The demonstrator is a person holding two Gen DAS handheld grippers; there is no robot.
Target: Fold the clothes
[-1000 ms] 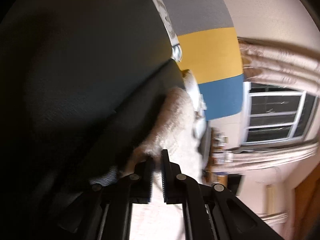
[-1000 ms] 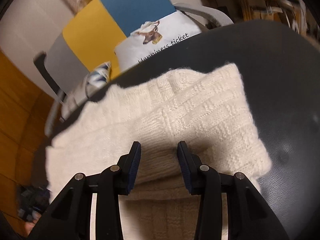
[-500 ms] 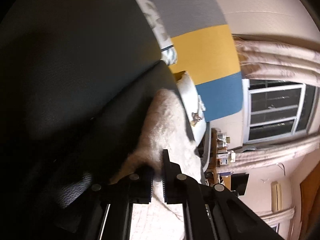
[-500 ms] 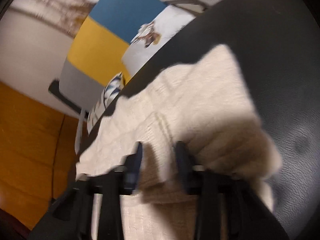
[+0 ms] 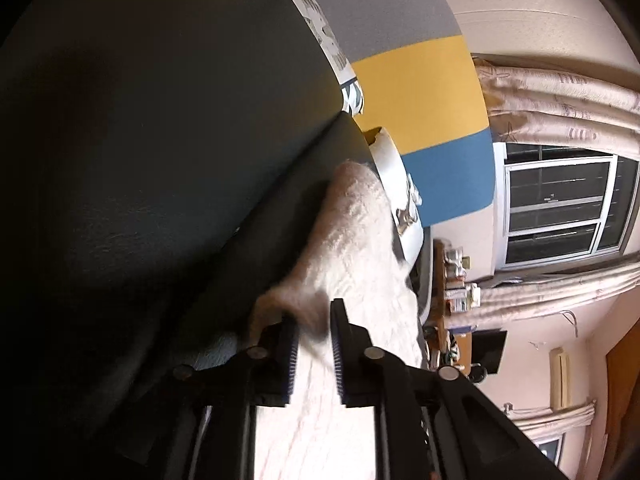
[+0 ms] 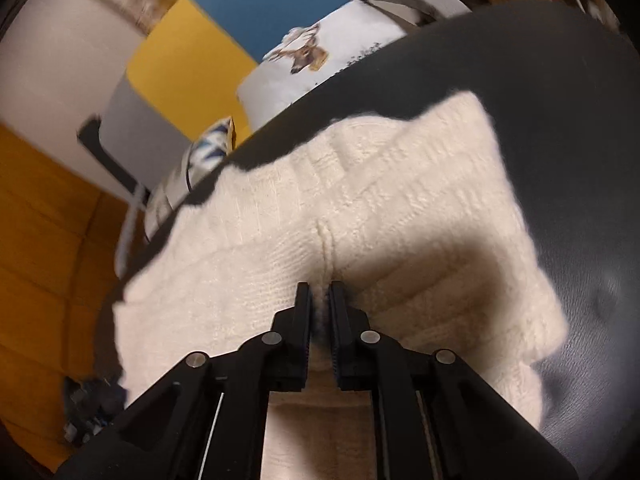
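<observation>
Since the earlier frame right gripper (image 6: 320,300) has pinched cream cable-knit sweater (image 6: 360,208) while left gripper (image 5: 314,324), knit between its jaws, is opening: lift both edges level

A cream, block-knit sweater (image 6: 360,216) lies on a black leather seat (image 6: 580,128), behind which stands a chair back (image 6: 224,36) banded grey, yellow and blue, with a white deer-print cushion (image 6: 320,60) against it.

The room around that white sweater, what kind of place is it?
Most likely a living room in a home. The cream knit sweater lies on a black leather sofa seat, a printed cushion sits beyond it, and pink curtains frame a window.
</observation>
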